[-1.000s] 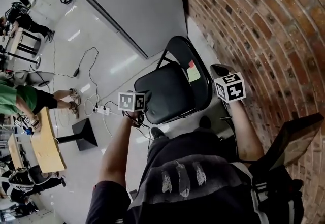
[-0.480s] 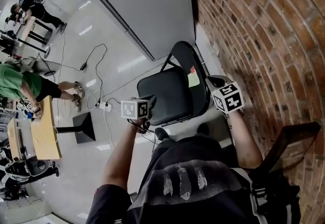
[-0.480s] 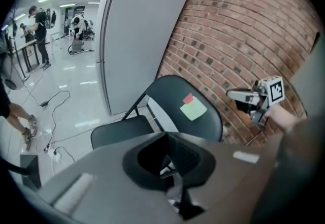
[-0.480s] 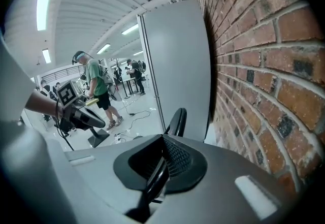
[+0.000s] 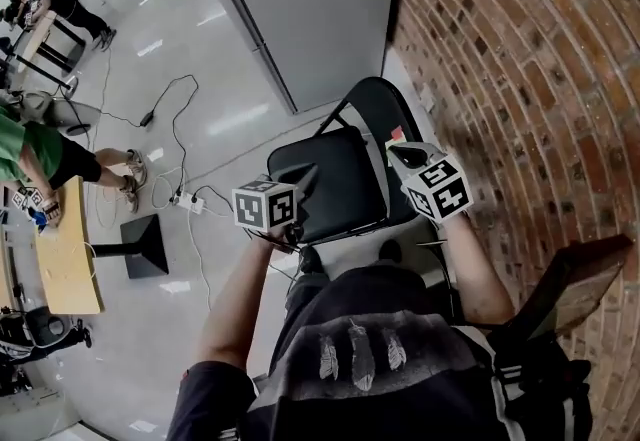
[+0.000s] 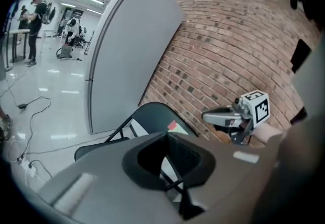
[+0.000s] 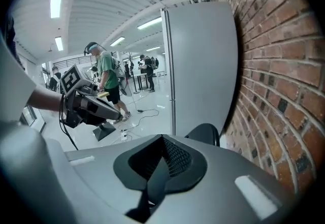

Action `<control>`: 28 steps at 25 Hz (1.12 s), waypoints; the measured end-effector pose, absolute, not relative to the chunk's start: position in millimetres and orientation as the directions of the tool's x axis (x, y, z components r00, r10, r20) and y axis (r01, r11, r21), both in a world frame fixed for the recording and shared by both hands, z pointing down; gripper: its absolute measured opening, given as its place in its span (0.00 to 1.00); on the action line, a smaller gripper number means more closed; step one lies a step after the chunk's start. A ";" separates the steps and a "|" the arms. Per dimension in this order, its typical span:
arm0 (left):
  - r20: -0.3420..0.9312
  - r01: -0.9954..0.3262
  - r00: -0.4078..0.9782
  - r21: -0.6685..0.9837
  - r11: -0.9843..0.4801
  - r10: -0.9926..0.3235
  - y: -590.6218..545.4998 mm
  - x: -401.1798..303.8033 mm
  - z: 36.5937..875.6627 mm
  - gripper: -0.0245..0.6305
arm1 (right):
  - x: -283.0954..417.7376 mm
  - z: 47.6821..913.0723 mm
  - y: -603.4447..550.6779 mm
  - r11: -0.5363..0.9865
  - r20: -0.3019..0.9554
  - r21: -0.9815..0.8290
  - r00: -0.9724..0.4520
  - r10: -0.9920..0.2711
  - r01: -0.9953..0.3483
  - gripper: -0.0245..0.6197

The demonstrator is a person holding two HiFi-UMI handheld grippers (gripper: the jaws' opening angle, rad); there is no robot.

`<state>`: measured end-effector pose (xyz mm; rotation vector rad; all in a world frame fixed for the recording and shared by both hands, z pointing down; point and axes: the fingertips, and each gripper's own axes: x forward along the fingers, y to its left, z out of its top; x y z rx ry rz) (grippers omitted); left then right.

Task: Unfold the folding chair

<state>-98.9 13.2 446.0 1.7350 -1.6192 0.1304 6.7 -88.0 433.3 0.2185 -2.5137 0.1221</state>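
Chair [image 5: 335,184] stood unfolded beside a brick wall [image 5: 520,49]; left gripper [image 5: 305,174] at its 8 o'clock, right gripper [image 5: 400,151] at 2, fingers shut, empty.

1. Past the right gripper [image 7: 152,181], its own body hides all of the folding chair [image 7: 204,134] except the backrest top.
2. The left gripper [image 6: 175,187] covers the seat's near edge and the legs.
3. The label [image 6: 172,126] ahead of the left gripper carries print too small to read.
4. In the head view, the right gripper overlaps that label.
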 end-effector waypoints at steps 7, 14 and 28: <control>0.463 -0.847 0.219 0.527 0.068 -0.859 59.1 -162.6 439.9 0.04 | -63.4 423.8 -28.8 0.993 0.615 -0.028 -0.785 -0.072 -0.113 0.04; 0.400 -0.810 0.293 0.587 -0.003 -0.868 107.4 -195.1 433.7 0.04 | -118.0 420.7 31.6 0.997 0.640 -0.031 -0.767 -0.038 -0.075 0.04; 0.347 -0.794 0.378 0.598 -0.108 -0.858 118.3 -171.8 409.2 0.04 | -107.0 407.5 72.7 0.994 0.624 -0.045 -0.780 -0.054 -0.104 0.04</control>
